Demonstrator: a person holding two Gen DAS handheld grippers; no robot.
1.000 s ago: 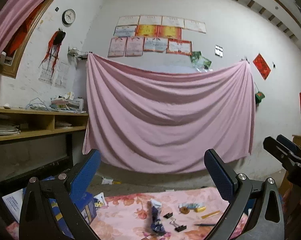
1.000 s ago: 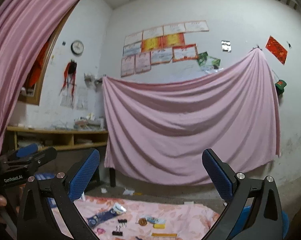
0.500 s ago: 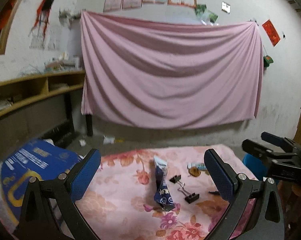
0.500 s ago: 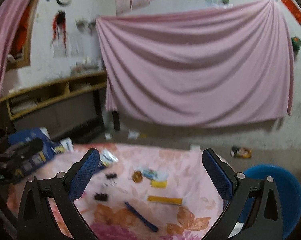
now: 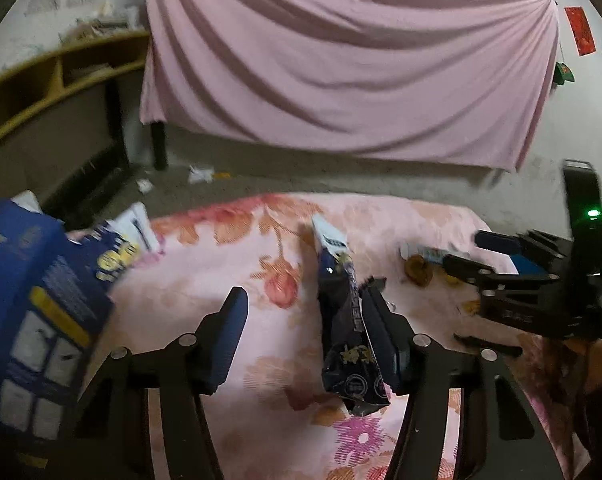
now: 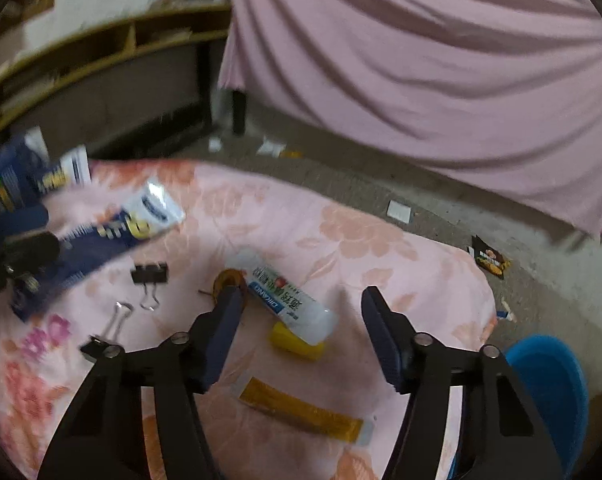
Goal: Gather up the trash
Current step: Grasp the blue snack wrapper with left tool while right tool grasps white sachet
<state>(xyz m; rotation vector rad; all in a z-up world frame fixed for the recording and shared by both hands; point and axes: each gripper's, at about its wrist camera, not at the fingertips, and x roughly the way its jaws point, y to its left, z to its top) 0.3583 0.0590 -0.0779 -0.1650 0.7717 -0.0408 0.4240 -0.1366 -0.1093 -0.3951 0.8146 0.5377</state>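
A dark blue snack wrapper [image 5: 343, 320] lies on the pink floral tablecloth [image 5: 205, 280]. My left gripper [image 5: 305, 324] points down at it with its jaws closing. The wrapper sits between them beside the right finger [image 5: 381, 332] and well clear of the left one. My right gripper [image 6: 301, 320] hangs over a white-and-blue packet [image 6: 289, 300] and a yellow piece [image 6: 297, 346], its jaws closing around them without touching. The same wrapper [image 6: 113, 232] shows at the left of the right wrist view.
Two binder clips [image 6: 151, 276] [image 6: 109, 332], a round brown item [image 6: 229, 280] and a long yellow sachet [image 6: 301, 412] lie on the cloth. A blue box [image 5: 33, 312] stands at the table's left. A blue bin [image 6: 549, 392] is on the floor at right, a dropped wrapper [image 6: 489, 260] beyond.
Both grippers have tipped down from the wall toward the table and come close over the litter. Both pairs of jaws have narrowed from wide open.
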